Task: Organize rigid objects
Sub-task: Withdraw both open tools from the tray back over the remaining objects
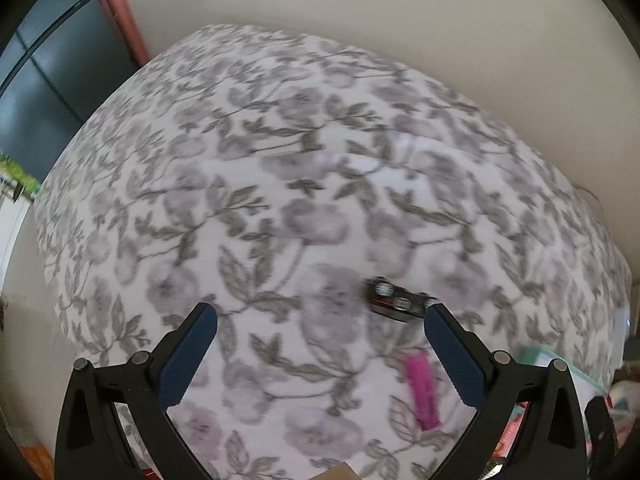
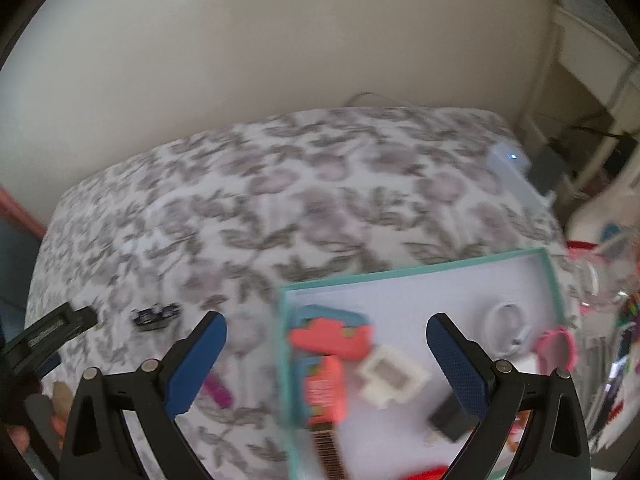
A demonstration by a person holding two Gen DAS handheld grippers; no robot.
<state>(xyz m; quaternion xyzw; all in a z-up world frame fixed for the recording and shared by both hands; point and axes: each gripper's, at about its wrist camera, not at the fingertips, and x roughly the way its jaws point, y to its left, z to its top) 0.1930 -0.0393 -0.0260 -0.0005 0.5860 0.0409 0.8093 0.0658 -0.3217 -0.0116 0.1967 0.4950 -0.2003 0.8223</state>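
Floral bedspread (image 1: pixel 280 200) holds toy car (image 1: pixel 396 299), pink bar (image 1: pixel 423 390), tray (image 2: pixel 554 276).

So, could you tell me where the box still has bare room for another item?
The teal-edged box is bare along its far side, between the far rim and the red toy. The near half is crowded: white frame, black block, pink ring.

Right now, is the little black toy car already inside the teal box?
No, the black toy car lies on the flowered bedspread, left of the teal box.
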